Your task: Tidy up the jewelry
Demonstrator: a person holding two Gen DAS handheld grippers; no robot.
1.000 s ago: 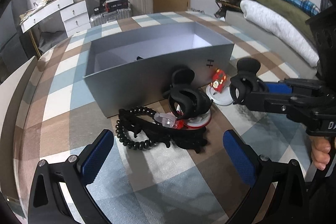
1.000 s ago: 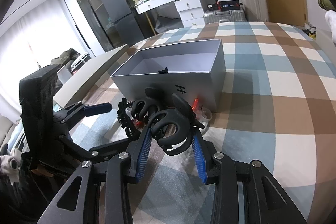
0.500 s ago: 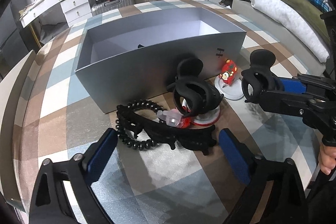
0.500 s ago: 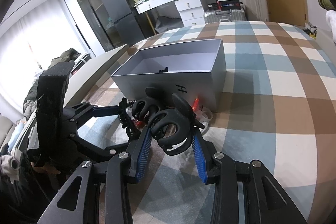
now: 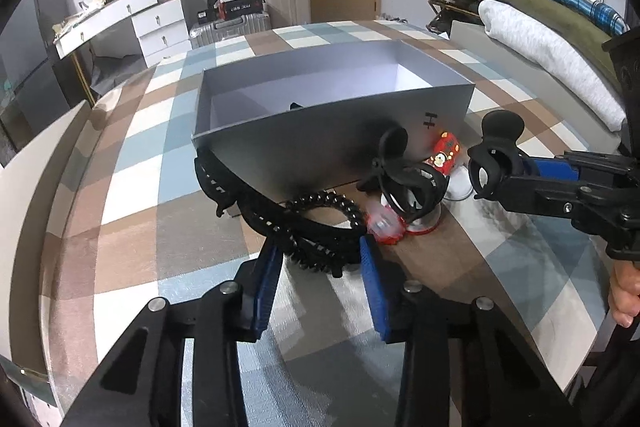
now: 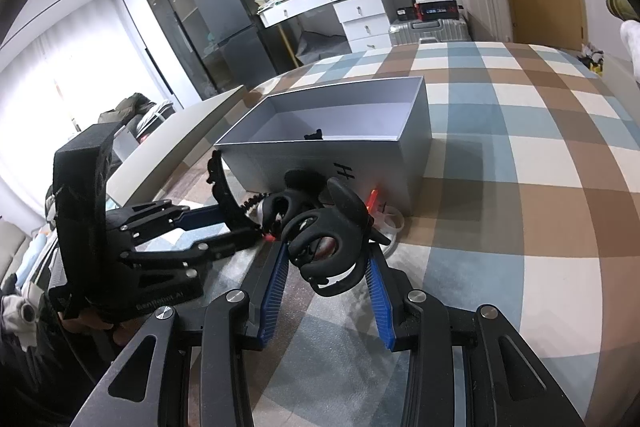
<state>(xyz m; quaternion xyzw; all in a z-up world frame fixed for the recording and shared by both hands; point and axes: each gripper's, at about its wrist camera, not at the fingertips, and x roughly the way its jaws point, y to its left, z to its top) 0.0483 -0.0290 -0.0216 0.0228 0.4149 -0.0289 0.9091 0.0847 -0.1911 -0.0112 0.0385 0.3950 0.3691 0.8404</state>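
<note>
A black toothed headband (image 5: 256, 215) and a black coiled hair tie (image 5: 320, 227) lie between the blue pads of my left gripper (image 5: 318, 255), whose jaws are closing; the pads press the headband, and its far end rears up against the grey box (image 5: 332, 147). My right gripper (image 6: 327, 255) is shut on a black claw clip (image 6: 332, 251) and holds it above the table just right of the pile (image 5: 496, 159). Another black claw clip (image 5: 408, 183) rests on a red-and-white disc. A red cartoon ornament (image 5: 444, 155) sits by the box front.
The open grey box (image 6: 344, 163) has a small dark item inside near its front wall. The checked tablecloth (image 6: 520, 187) spreads around it. A hand (image 5: 624, 287) shows at the right edge. A bed, shoe rack, suitcases and a white desk stand beyond the table.
My left gripper's jaws have closed in from wide apart onto the headband and coiled tie, and the headband's far end has swung up against the box. The right gripper has kept still with its clip.
</note>
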